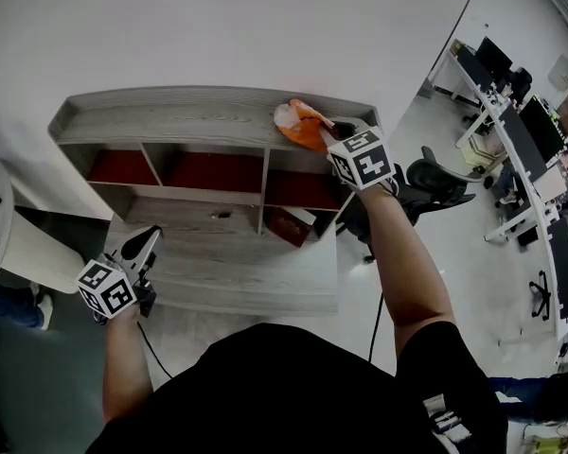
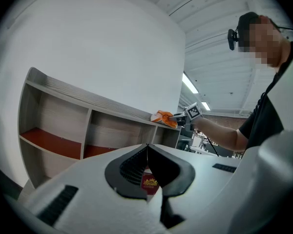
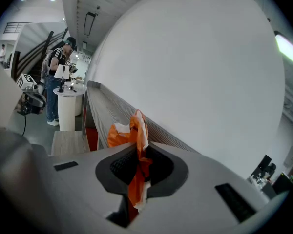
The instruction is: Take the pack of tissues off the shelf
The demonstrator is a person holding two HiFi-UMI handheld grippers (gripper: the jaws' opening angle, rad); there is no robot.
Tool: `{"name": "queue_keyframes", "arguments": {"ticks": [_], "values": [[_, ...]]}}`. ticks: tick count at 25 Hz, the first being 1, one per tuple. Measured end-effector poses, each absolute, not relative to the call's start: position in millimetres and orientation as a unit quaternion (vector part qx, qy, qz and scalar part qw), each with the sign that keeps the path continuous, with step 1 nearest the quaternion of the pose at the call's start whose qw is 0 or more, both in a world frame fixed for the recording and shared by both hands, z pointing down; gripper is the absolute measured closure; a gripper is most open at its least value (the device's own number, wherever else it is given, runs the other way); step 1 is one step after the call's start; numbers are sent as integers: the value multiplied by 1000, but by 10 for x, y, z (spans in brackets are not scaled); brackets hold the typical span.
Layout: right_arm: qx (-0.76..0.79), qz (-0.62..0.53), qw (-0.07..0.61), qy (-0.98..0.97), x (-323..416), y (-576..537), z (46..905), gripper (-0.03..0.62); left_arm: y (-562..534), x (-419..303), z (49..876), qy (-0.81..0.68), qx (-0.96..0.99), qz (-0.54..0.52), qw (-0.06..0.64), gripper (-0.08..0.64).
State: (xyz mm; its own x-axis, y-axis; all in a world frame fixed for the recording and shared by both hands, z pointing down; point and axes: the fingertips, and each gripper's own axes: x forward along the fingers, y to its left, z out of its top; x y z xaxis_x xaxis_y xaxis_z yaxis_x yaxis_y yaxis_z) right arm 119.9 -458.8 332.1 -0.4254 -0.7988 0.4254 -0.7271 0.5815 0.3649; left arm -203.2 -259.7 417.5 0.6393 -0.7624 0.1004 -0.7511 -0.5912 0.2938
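Orange pack of tissues [image 3: 123, 133] is pinched in my right gripper [image 3: 139, 155], on the shelf [image 1: 170, 121] top. My left gripper [image 2: 147, 146] is closed, empty.

— What do we see at the right?
— A black office chair [image 1: 440, 180], then long desks [image 1: 525, 140] carrying monitors [image 1: 497, 57].
— And left?
— We see a white round stand [image 3: 68, 108], a person [image 3: 56, 77] standing at it.

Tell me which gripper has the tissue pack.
The right gripper, fingers shut on the orange tissue pack atop the shelf. The left gripper hangs low, shut on nothing.
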Motion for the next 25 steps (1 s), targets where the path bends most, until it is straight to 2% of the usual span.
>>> {"name": "queue_keyframes", "arguments": {"ticks": [11,25], "values": [[470,-50,279,-836,1340,-4351,3254,569,-2610,-1928,4179,-396,907,-10,147,543],[520,-49,273,-807,1854,-3640,3072,569,-2590,-1429,4067,-309,942,-10,128,542]]}}
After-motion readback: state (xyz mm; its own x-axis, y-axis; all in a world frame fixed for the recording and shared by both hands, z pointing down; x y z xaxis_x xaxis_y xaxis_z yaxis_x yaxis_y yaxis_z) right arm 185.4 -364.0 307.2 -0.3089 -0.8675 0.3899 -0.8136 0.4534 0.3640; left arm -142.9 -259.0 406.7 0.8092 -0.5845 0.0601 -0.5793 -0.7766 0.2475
